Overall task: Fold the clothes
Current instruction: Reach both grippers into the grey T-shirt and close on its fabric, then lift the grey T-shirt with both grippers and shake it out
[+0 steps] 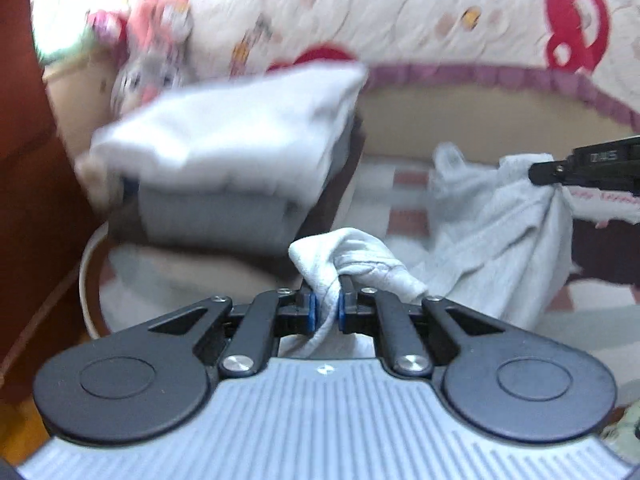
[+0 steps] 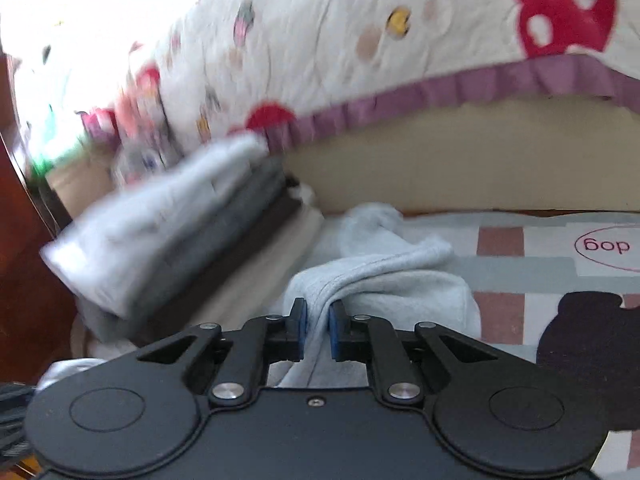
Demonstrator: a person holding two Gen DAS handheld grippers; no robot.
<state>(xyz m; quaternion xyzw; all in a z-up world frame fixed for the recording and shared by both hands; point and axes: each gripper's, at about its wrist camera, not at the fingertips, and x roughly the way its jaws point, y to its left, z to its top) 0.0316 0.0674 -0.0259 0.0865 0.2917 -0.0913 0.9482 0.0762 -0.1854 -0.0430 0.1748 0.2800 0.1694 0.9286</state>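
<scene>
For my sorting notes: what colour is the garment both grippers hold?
Light grey garment, clearest in the left wrist view.

Only clear text: "dog", seen upside down as "gop", inside a red oval outline on the striped bed sheet (image 2: 500, 280) at 3 o'clock in the right wrist view. Left wrist view: faint markings on the right gripper (image 1: 536, 174) body at 3 o'clock and pink lettering on the cloth just under it, both too blurred to read.
</scene>
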